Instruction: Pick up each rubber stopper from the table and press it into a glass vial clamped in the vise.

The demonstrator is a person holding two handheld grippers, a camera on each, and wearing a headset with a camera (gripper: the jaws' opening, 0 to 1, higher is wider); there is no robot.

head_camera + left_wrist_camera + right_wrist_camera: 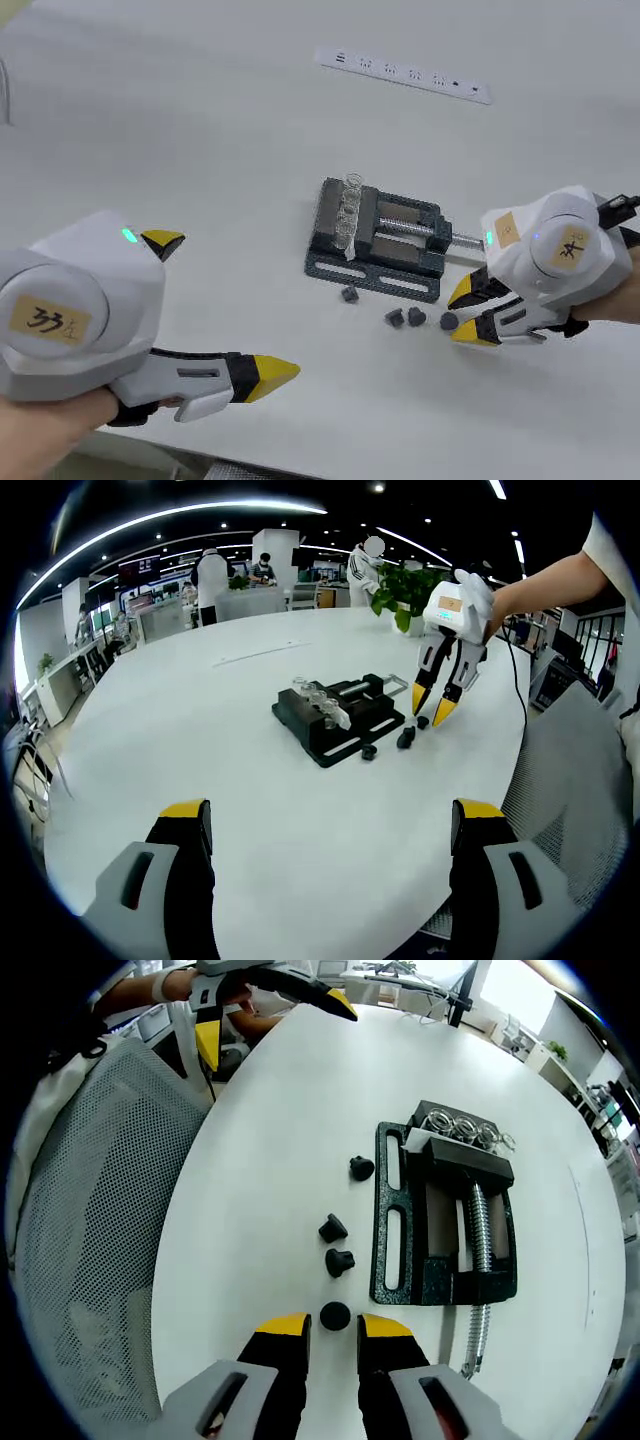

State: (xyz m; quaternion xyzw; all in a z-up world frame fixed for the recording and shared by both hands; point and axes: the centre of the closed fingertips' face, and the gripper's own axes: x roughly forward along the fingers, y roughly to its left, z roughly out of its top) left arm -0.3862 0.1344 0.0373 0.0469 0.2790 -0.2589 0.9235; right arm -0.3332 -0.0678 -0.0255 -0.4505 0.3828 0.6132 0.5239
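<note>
The nearest rubber stopper (335, 1314) lay on the table (250, 1130) beside the vise (440, 1230), between the narrowly parted tips of the right claw (462, 316). Light and squashy, it probably wanted a gentle pinch across its wider head. The left claw (331, 812) hung wide open, well apart.

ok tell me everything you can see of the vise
The vise is a dark, metal-looking bench vise sitting flat on the white table. It has a slotted base, two jaws and a silvery screw sticking out of one end. A row of clear vials stands upright, clamped between the jaws. Four dark stoppers lie on the table beside the base.
</note>
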